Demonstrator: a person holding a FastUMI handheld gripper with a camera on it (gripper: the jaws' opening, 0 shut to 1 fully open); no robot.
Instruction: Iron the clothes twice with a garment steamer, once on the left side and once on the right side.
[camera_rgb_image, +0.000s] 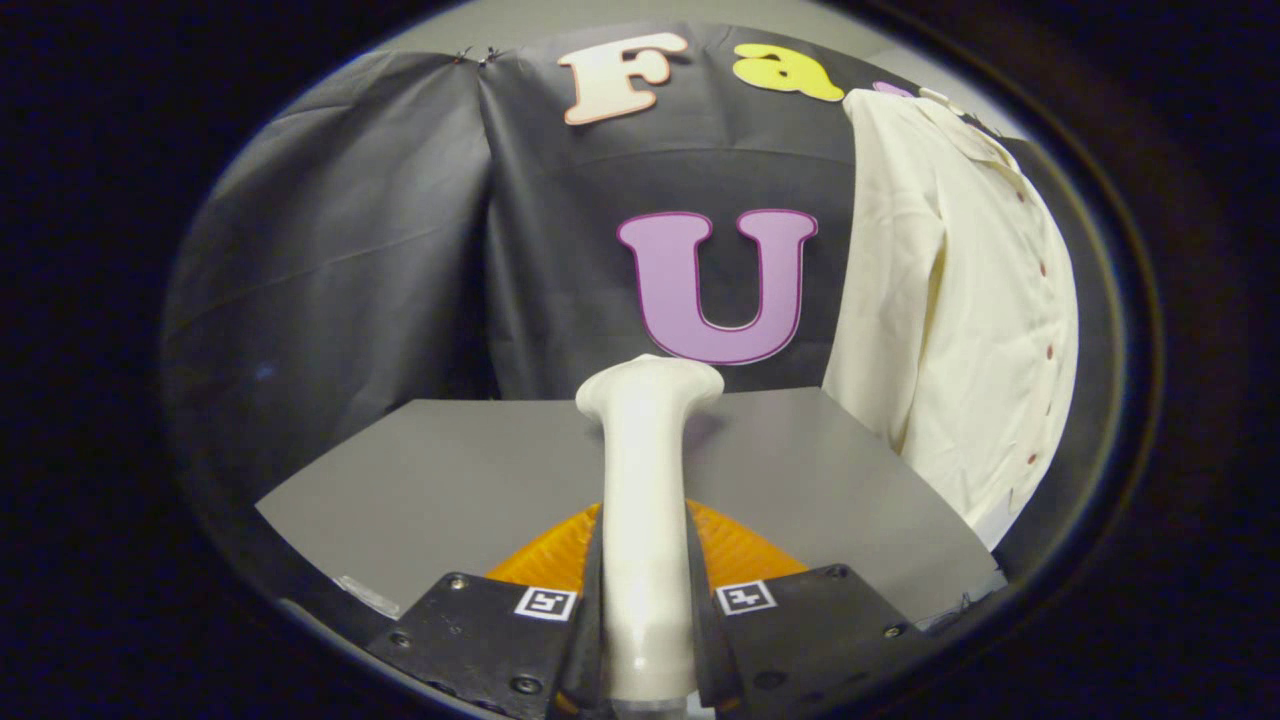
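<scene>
Currently gripper (645, 600) clenched on white plastic garment steamer handle (645, 480), upright between fingers; cream button-front shirt (960, 300) hangs beyond, right, above grey desk (450, 480).

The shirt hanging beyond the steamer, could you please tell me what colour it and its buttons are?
The shirt is cream with dark reddish buttons, best seen in the gripper view.

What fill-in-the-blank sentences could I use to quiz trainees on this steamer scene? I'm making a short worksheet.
1. The gripper has both fingers pressed on the handle of the garment ____.
2. The cream shirt hangs to the ____ of the steamer head.
3. The shirt's small dark ____ run down its front.
4. Under the steamer lies a ____ table.

Missing words: steamer; right; buttons; grey
</scene>
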